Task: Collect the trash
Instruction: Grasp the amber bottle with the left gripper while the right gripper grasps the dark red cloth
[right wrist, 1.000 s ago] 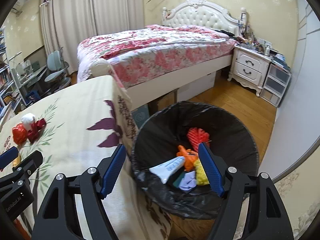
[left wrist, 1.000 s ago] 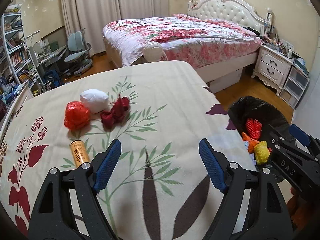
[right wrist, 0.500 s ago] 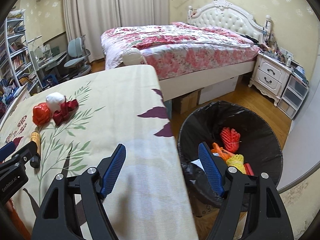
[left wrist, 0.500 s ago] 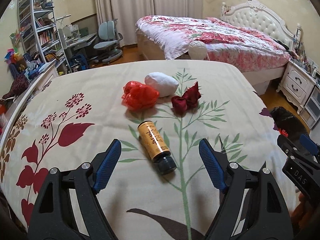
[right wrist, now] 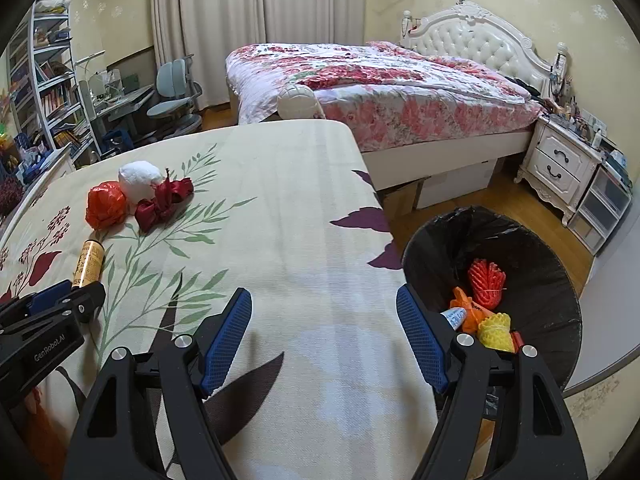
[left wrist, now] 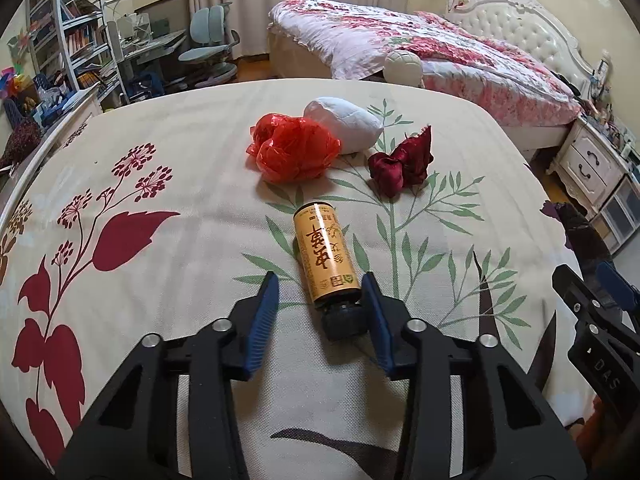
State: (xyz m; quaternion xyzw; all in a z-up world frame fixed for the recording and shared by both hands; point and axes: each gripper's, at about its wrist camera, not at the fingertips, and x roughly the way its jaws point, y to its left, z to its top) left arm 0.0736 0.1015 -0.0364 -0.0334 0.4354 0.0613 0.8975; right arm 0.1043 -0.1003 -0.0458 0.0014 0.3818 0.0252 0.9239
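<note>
Nearest, L gripper w/ jaws closing around the cap end of the amber bottle, which lies on its side on the floral tablecloth; right pad touches the cap, left pad apart, so no grip yet; R gripper spread wide, nothing between jaws, hovering over cloth near table edge. Mid: red plastic wad, dark-red ribbon bow, white crumpled wad, all touching or just beside each other, untouched. Beside table, on floor: black-lined bin already holding red, orange, yellow scraps. Progress est.: part done; four items left on the table; bottle pickup in hand.
</note>
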